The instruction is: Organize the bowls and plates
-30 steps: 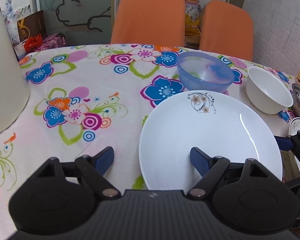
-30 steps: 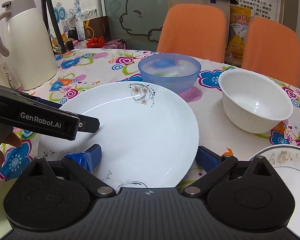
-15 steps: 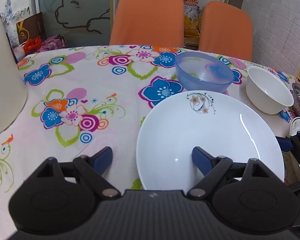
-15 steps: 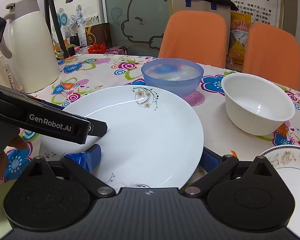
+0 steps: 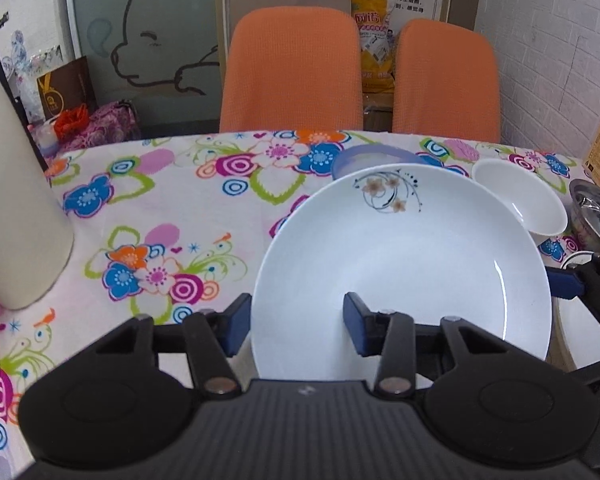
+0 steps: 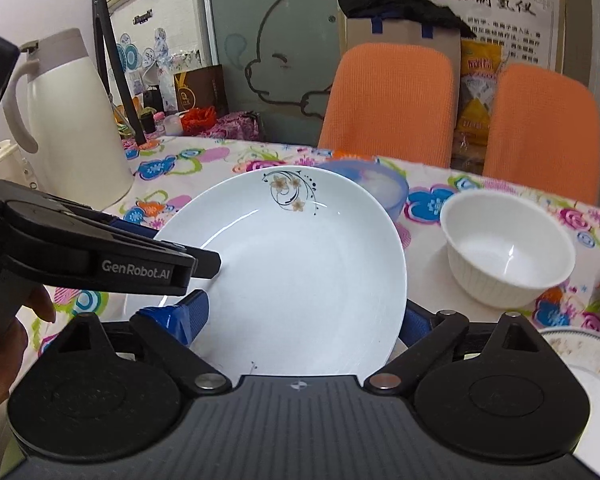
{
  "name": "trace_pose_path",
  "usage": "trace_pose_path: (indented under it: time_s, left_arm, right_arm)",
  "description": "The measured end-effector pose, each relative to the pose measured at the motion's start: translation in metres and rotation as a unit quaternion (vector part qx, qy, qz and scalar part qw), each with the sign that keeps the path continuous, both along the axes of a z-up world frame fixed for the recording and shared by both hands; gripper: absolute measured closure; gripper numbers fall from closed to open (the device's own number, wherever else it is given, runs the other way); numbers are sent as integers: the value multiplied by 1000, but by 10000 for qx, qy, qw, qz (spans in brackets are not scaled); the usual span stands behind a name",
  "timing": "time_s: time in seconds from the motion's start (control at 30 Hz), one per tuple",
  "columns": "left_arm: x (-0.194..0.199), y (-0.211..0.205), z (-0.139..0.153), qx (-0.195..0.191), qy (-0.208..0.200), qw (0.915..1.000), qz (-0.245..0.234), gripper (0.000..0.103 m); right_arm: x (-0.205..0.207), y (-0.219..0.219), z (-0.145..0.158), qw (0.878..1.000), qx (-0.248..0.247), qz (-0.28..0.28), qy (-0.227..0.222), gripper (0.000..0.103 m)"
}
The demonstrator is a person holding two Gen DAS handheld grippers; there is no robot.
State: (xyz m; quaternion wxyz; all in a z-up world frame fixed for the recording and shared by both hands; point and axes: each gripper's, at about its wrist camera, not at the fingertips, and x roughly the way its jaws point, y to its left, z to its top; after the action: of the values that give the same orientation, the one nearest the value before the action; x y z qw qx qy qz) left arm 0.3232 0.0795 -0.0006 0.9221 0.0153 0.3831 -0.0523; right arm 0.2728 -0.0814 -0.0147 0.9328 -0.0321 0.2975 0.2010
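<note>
A glossy round white plate (image 5: pixel 400 264) with a small floral print at its far rim is tilted up off the flowered tablecloth (image 5: pixel 172 216). The left gripper (image 5: pixel 296 328) pinches its near-left rim between blue pads; the right gripper (image 6: pixel 300 320) straddles its near-right rim, wider apart. Behind: a translucent blue bowl (image 6: pixel 380 184) and a ribbed white bowl (image 6: pixel 508 256) to the right
</note>
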Motion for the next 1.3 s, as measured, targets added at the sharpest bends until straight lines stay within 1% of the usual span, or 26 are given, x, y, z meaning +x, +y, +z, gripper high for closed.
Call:
trace_pose_path:
  time_s: [0.1, 0.2, 0.27, 0.33, 0.37, 0.43, 0.47, 0.5, 0.57, 0.6, 0.63, 0.7, 0.77, 0.87, 0.97, 1.03, 1.1, 1.13, 1.3]
  left_arm:
    - [-4, 0, 6, -52, -21, 10000, 7, 59]
    - [-1, 3, 1, -142, 99, 9998, 30, 59]
    - [2, 4, -2, -169, 92, 9998, 32, 60]
    - [5, 7, -2, -535, 163, 9983, -163, 61]
    - [6, 7, -2, -654, 227, 9973, -263, 62]
    - [5, 3, -2, -435, 118, 9988, -187, 61]
    - [5, 4, -2, -399, 51, 9991, -143, 62]
    - [5, 8, -1, -459, 13, 9989, -129, 62]
    - [6, 16, -2, -608, 33, 9981, -103, 54]
    - [6, 20, -2, -631, 39, 9980, -76, 45]
    - [7, 24, -4, -627, 33, 9980, -31, 41]
    - [9, 32, -8, -583, 72, 9983, 50, 41]
    - [11, 40, -13, -654, 173, 9977, 84, 41]
    - [14, 50, -22, -885, 366, 9954, 6, 41]
    - [16, 54, -32, -1176, 572, 9913, -118, 41]
    - [17, 55, -35, -1307, 596, 9895, -148, 44]
    - [17, 54, -35, -1337, 597, 9891, -144, 45]
    - [17, 54, -35, -1320, 598, 9893, -146, 47]
    - [7, 47, -34, -1141, 604, 9914, -230, 54]
  right_arm:
    - [-4, 4, 7, 9998, -135, -19, -150, 19]
    - [2, 0, 2, 9999, 18, -78, 76, 19]
    - [13, -2, -6, 9993, 198, -134, 300, 20]
    - [21, -2, -9, 9988, 273, -79, 401, 20]
    - [24, -1, -11, 9985, 267, -113, 469, 20]
    - [28, 0, -16, 9979, 306, -112, 553, 20]
    - [29, 0, -18, 9975, 329, -120, 612, 20]
    - [31, -2, -21, 9969, 344, -190, 679, 20]
    - [32, -7, -25, 9966, 412, -281, 653, 21]
    - [33, -9, -27, 9962, 438, -326, 681, 21]
    - [32, -10, -27, 9964, 458, -322, 644, 21]
    - [30, -9, -27, 9966, 443, -328, 620, 20]
    - [30, -8, -28, 9969, 373, -341, 606, 19]
    - [28, -5, -30, 9976, 209, -367, 546, 18]
    - [26, -2, -33, 9979, -6, -376, 526, 16]
    - [25, 1, -33, 9981, -151, -352, 475, 16]
    - [24, 1, -33, 9979, -134, -393, 495, 16]
    - [24, 0, -34, 9979, -129, -402, 488, 16]
    - [14, -4, -35, 9988, -115, -264, 406, 16]
